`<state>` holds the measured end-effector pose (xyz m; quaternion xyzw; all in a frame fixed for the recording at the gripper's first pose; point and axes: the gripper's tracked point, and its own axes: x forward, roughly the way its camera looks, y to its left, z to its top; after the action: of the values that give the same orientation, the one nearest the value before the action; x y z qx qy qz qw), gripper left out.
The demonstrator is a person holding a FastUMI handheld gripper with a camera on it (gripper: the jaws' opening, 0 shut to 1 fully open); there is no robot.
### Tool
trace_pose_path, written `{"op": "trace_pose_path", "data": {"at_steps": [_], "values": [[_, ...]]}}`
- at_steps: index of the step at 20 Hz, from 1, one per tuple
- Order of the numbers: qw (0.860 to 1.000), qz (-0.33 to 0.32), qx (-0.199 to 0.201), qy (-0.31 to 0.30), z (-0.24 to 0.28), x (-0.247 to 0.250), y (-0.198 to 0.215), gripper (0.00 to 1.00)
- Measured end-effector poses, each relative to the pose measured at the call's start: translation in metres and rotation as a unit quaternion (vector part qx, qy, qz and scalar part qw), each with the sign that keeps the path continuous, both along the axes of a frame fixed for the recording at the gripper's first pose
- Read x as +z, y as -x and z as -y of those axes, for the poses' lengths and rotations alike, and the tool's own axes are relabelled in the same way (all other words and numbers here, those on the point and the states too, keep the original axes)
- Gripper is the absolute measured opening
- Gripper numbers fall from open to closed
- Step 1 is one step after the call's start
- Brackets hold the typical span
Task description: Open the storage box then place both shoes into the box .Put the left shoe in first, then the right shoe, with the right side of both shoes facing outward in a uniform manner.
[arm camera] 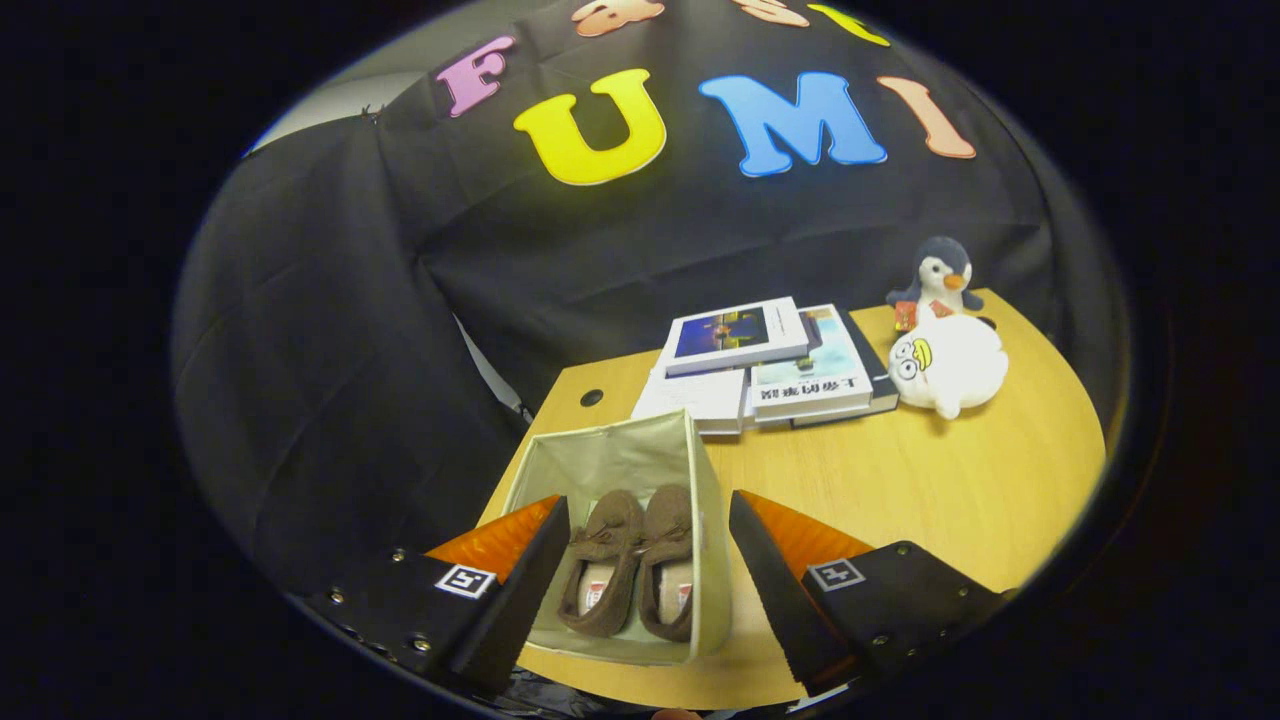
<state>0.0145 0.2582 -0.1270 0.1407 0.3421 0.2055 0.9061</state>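
Stack of books (765, 365) at far side of wooden table (930, 500), white plush (948, 368) and penguin toy (940, 275) beside it; none block my path. Storage box (610, 465) open, near table's front edge. Both brown shoes (632, 575) inside, side by side, soles down. My gripper (648, 570) spread wide, grasping nothing, hovering above box, angled downward, fingers straddling box; contact unclear.

Brown shoes (628, 560), pale grey-green box (610, 455), yellow-wood table (930, 480)
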Motion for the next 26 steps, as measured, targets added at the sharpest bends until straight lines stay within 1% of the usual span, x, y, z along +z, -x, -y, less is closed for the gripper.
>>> {"op": "trace_pose_path", "data": {"at_steps": [5, 8, 12, 17, 21, 26], "values": [[0.997, 0.075, -0.032, 0.013, 0.064, 0.049, -0.007, 0.98], [0.989, 0.124, -0.062, 0.047, 0.116, 0.078, -0.011, 0.98], [0.975, 0.187, -0.098, 0.064, 0.172, 0.109, -0.006, 0.97], [0.949, 0.258, -0.158, 0.093, 0.239, 0.135, 0.005, 0.97], [0.930, 0.295, -0.194, 0.102, 0.274, 0.150, 0.017, 0.97], [0.922, 0.302, -0.210, 0.120, 0.296, 0.150, 0.025, 0.97]]}}
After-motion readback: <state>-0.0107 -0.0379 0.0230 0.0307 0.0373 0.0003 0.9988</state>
